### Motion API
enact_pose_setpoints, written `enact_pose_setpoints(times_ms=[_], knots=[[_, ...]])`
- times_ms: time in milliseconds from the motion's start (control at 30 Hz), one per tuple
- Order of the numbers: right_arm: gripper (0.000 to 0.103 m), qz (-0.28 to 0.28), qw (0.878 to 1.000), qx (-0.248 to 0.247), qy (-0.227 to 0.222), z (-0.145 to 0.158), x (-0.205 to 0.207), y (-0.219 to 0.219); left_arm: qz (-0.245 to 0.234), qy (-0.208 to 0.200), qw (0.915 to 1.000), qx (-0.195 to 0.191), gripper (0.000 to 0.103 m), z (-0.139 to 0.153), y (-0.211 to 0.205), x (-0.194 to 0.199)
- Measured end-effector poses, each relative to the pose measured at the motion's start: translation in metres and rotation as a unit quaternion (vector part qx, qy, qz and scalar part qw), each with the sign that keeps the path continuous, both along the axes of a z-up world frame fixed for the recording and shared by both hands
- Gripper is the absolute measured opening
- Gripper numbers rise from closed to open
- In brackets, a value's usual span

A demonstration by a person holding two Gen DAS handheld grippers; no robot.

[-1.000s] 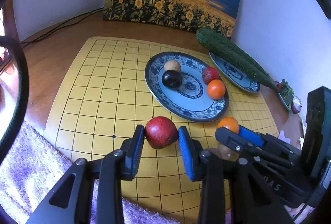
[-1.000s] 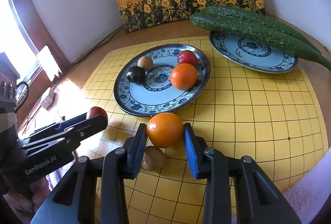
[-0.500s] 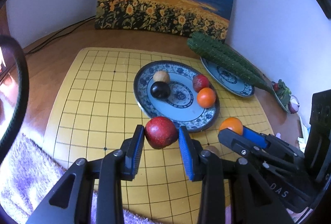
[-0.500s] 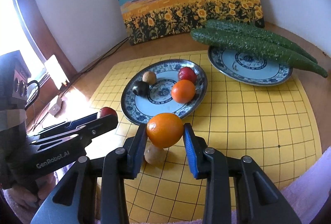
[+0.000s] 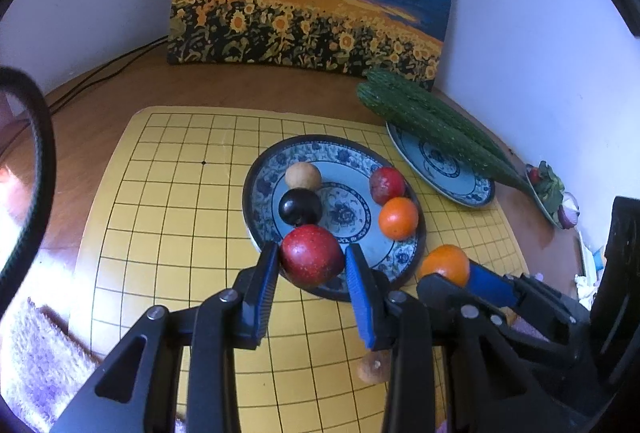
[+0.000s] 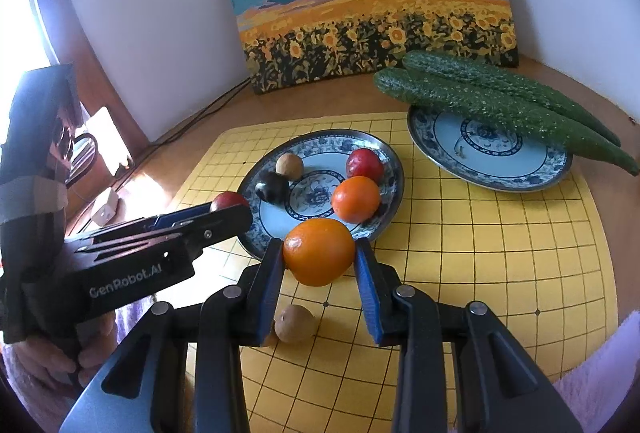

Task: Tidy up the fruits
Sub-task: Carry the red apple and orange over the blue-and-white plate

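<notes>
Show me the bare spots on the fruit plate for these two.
Fruit plate: free centre and near rim, between dark plum and orange. Crowded along the far side: tan fruit, red plum. Cucumbers cover the other plate's back; its front is bare.

A red apple (image 5: pixel 311 255) and an orange (image 6: pixel 319 251) are held aloft near the fruit plate (image 6: pixel 390 169)

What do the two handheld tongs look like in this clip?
Both tongs, left and right, are black angular metal with silver rivets and blue ribbed pads. The left body carries white GenRobot.AI lettering and a grey tape band.
</notes>
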State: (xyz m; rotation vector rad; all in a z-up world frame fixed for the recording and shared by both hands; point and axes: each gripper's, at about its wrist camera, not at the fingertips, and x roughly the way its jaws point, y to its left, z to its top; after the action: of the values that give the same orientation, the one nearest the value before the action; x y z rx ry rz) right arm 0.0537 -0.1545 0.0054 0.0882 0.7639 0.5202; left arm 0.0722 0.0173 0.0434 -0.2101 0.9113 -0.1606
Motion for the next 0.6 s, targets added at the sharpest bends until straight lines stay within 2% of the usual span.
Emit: enact_pose_setpoints(times_ms=[600], knots=[[0.036, 0.014, 1.0, -0.027, -0.007, -0.006, 0.007, 0.01, -0.015, 0.015, 0.9998, -0.004, 0.035, -0.011, -0.004, 0.014]])
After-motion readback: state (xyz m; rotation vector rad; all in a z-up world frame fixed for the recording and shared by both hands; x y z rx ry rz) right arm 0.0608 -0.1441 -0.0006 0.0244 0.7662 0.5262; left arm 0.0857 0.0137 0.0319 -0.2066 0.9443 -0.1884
